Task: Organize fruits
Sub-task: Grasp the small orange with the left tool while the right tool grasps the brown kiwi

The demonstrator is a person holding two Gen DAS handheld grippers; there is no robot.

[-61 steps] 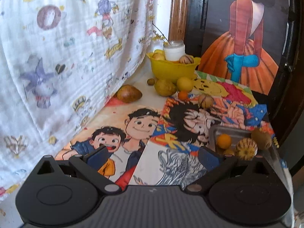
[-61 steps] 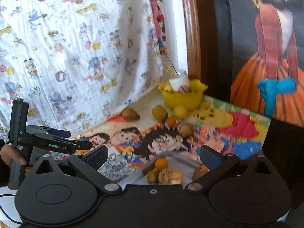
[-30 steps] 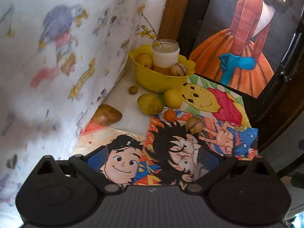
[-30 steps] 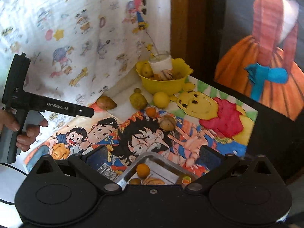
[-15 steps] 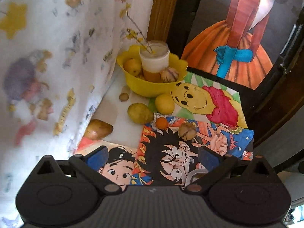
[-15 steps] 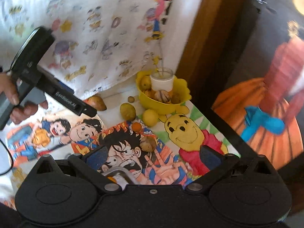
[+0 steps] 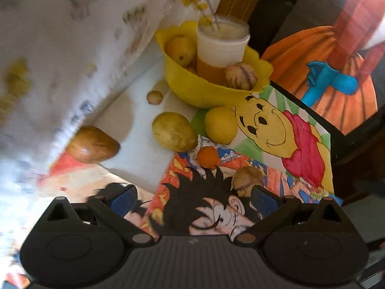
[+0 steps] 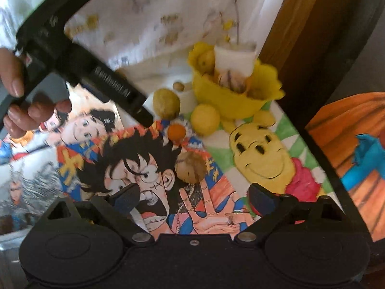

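Loose fruit lies on cartoon posters before a yellow bowl (image 7: 207, 94): a brown fruit (image 7: 92, 148), a green-yellow fruit (image 7: 174, 134), a lemon (image 7: 221, 125), a small orange (image 7: 208, 157) and a tan striped fruit (image 7: 247, 180). My left gripper (image 7: 193, 200) is open and empty, its right finger just beside the tan fruit. My right gripper (image 8: 194, 198) hangs a little short of the tan striped fruit (image 8: 191, 169). Its jaws are closing, wide apart, with nothing between them. The small orange (image 8: 176, 131) and lemon (image 8: 205, 119) lie beyond.
The bowl holds a white jar (image 7: 222, 45), a striped fruit (image 7: 240, 75) and a yellow fruit (image 7: 180, 48). A small brown nut (image 7: 154, 97) lies left of it. A printed cloth (image 7: 60, 60) hangs on the left. A hand (image 8: 24, 101) grips the left tool. A metal tray corner (image 8: 7, 243) shows.
Both grippers have moved down and forward toward the loose fruit by the yellow bowl. The metal tray with fruit has slid almost out of view. The right view has rolled, and its fingers stand slightly closer.
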